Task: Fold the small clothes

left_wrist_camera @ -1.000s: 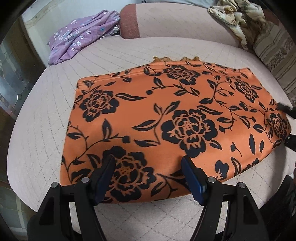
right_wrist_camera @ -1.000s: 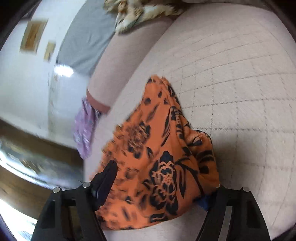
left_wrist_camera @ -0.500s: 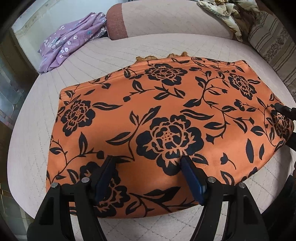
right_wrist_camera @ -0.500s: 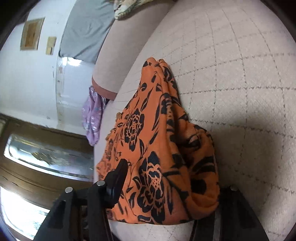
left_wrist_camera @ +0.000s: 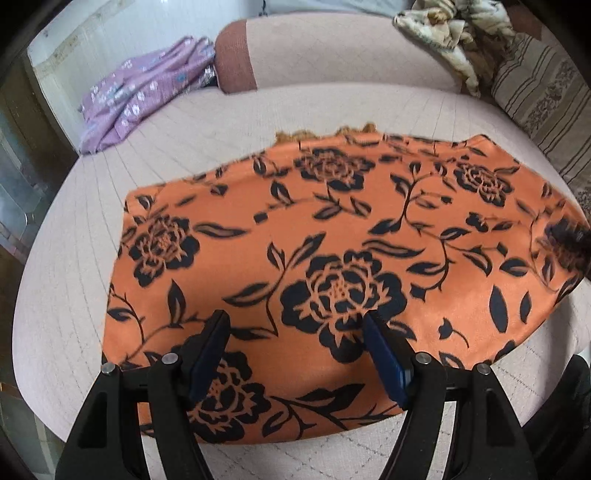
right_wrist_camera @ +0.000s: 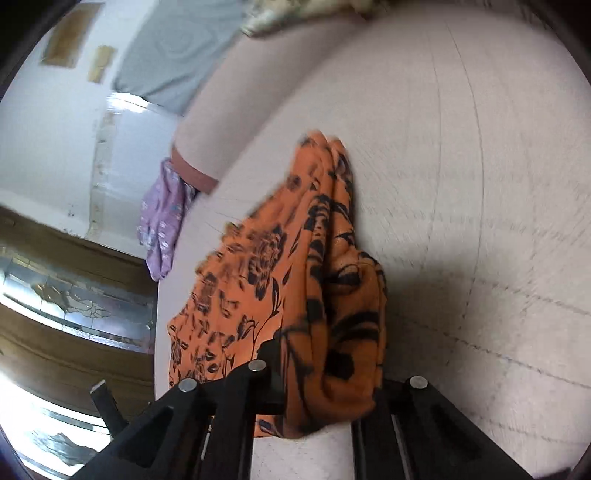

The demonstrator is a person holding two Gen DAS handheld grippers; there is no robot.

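An orange garment with black flowers (left_wrist_camera: 332, 240) lies spread flat on the pale quilted cushion (left_wrist_camera: 66, 295). My left gripper (left_wrist_camera: 295, 343) is open and hovers over the garment's near edge, blue pads apart, holding nothing. My right gripper (right_wrist_camera: 325, 373) is shut on the garment's right end (right_wrist_camera: 332, 314), with bunched cloth pinched between its fingers. That gripper shows as a dark blur at the garment's right edge in the left wrist view (left_wrist_camera: 569, 240).
A purple flowered garment (left_wrist_camera: 140, 92) lies at the far left by the bolster (left_wrist_camera: 236, 59). A crumpled beige cloth (left_wrist_camera: 454, 33) and a striped cushion (left_wrist_camera: 543, 92) sit at the far right. The cushion edge drops off on the left.
My right gripper has closed further on the bunched right end of the garment. My left gripper has shifted a little over the garment and stays open.
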